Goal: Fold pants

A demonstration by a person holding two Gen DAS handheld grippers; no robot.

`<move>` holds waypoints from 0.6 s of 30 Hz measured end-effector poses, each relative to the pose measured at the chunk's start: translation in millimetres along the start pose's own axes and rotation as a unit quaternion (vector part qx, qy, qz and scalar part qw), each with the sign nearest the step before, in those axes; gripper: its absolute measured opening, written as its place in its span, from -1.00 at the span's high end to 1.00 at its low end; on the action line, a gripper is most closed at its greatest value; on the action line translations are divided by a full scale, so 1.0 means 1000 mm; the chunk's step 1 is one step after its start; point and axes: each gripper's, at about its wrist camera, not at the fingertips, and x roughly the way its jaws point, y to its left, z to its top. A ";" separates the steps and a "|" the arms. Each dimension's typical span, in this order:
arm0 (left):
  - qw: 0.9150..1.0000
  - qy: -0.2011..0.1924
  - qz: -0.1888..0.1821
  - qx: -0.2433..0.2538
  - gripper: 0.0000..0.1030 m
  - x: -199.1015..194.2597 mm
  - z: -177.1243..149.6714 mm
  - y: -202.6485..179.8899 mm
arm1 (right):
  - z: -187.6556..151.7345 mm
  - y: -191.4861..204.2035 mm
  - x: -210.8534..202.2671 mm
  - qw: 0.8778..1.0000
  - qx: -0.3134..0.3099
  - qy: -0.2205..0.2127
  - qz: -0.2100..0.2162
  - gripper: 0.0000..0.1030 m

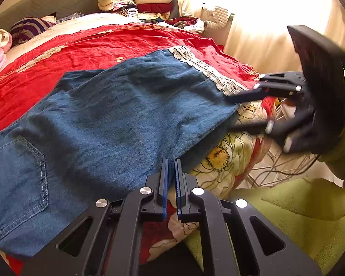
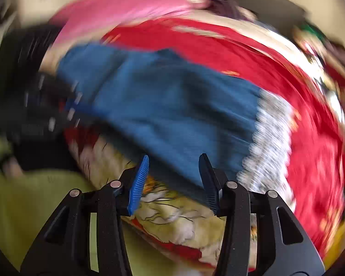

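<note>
Blue denim pants with a white lace hem lie across a red bedspread; a back pocket shows at the left. My left gripper is shut on the near edge of the pants. My right gripper is open at the hem end, one finger on top of the cloth, the other beside its edge. In the blurred right wrist view the pants lie ahead and my right gripper is open around their edge. The left gripper is a dark blur at the left.
A pile of folded clothes stands at the far end of the bed. A floral sheet hangs over the bed's side. A bright curtain is at the right. A green garment is near the bottom right. A striped pillow lies far left.
</note>
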 end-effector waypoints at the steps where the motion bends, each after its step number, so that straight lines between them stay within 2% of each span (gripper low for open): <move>1: 1.000 0.001 0.000 0.002 0.91 0.000 0.000 -0.001 | 0.001 0.006 0.006 1.000 -0.018 0.006 -0.013 0.26; 2: 1.000 0.003 -0.001 0.004 0.91 0.001 0.000 -0.001 | 0.002 0.011 0.014 0.999 -0.034 0.016 -0.033 0.41; 3: 1.000 0.005 -0.001 0.005 0.91 0.001 -0.001 -0.002 | 0.003 0.011 0.021 0.998 -0.032 0.028 -0.040 0.95; 4: 1.000 0.006 -0.003 0.006 0.91 0.002 -0.001 -0.002 | 0.003 0.009 0.025 0.998 -0.025 0.039 -0.035 0.98; 9: 1.000 0.025 -0.004 0.003 0.84 0.010 -0.006 0.000 | 0.000 0.008 0.024 0.997 -0.033 0.064 -0.003 0.98; 11: 0.999 0.031 -0.008 -0.002 0.84 0.014 -0.007 0.002 | -0.002 0.000 0.034 0.997 -0.015 0.079 0.012 0.96; 12: 0.999 0.031 -0.010 -0.004 0.78 0.013 -0.007 0.002 | -0.004 -0.003 0.035 0.997 -0.009 0.078 0.015 0.96; 14: 0.999 0.028 -0.013 -0.015 0.41 0.003 -0.008 0.008 | -0.001 -0.011 0.031 0.996 0.007 0.078 0.038 0.85; 15: 0.999 0.021 -0.014 -0.024 0.04 -0.005 -0.009 0.011 | -0.001 -0.016 0.023 0.996 0.015 0.073 0.049 0.68; 16: 0.999 0.003 -0.012 -0.036 -0.11 -0.018 -0.009 0.018 | 0.000 -0.023 0.015 0.996 0.022 0.064 0.051 0.60; 18: 0.997 -0.035 0.008 -0.067 -0.11 -0.048 -0.012 0.037 | 0.000 -0.039 0.000 0.997 0.047 0.039 0.052 0.34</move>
